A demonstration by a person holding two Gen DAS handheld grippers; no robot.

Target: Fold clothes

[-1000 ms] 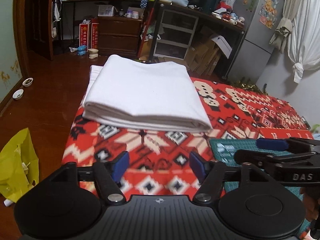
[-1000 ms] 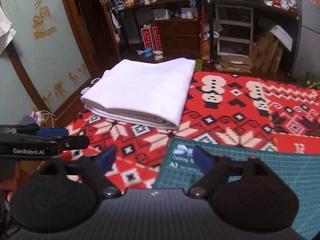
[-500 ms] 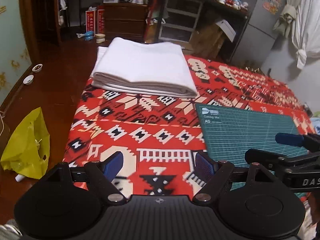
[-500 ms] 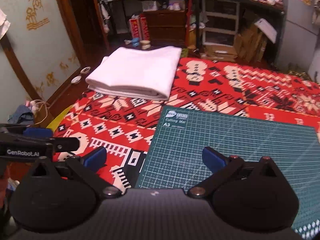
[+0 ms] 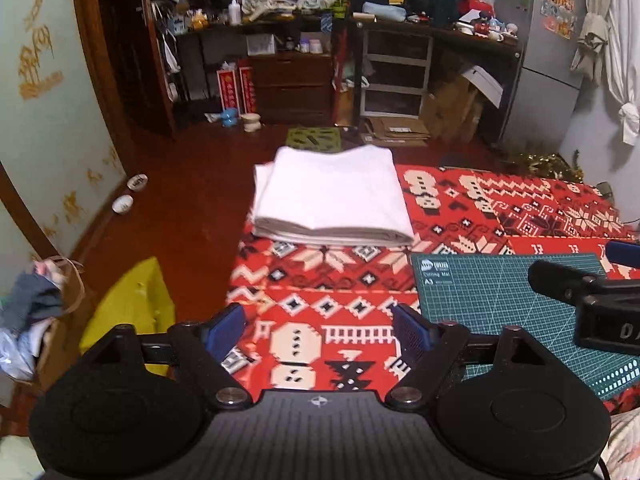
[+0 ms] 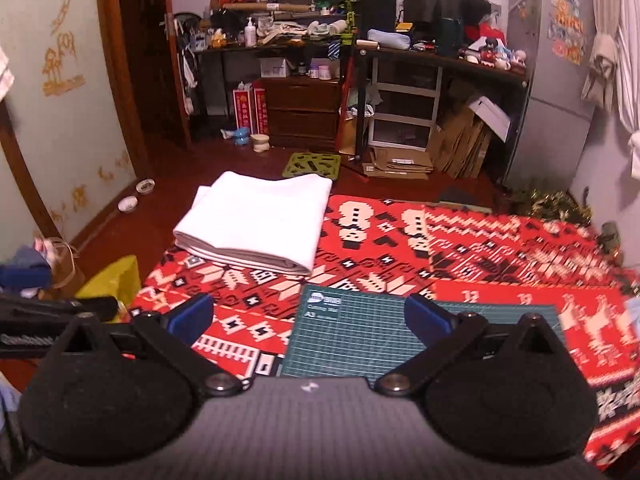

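A white garment (image 5: pixel 332 196) lies folded into a neat rectangle at the far left corner of the red patterned cloth (image 5: pixel 312 288); it also shows in the right wrist view as the white garment (image 6: pixel 260 224). My left gripper (image 5: pixel 318 330) is open and holds nothing, well back from the garment above the cloth's near edge. My right gripper (image 6: pixel 308 314) is open too, nothing between its blue pads, hovering over the green cutting mat (image 6: pixel 400 336). The right gripper's body (image 5: pixel 592 300) pokes in at the right of the left wrist view.
The green cutting mat (image 5: pixel 512 304) lies on the cloth at the near right. A yellow bag (image 5: pixel 128 308) and a heap of clothes (image 5: pixel 32 308) sit on the wooden floor at the left. Shelves, drawers, cardboard and a fridge (image 6: pixel 552 72) line the back wall.
Both grippers have pulled back and up from the folded garment, which now sits farther away and smaller. Both stay open. The garment has not moved.
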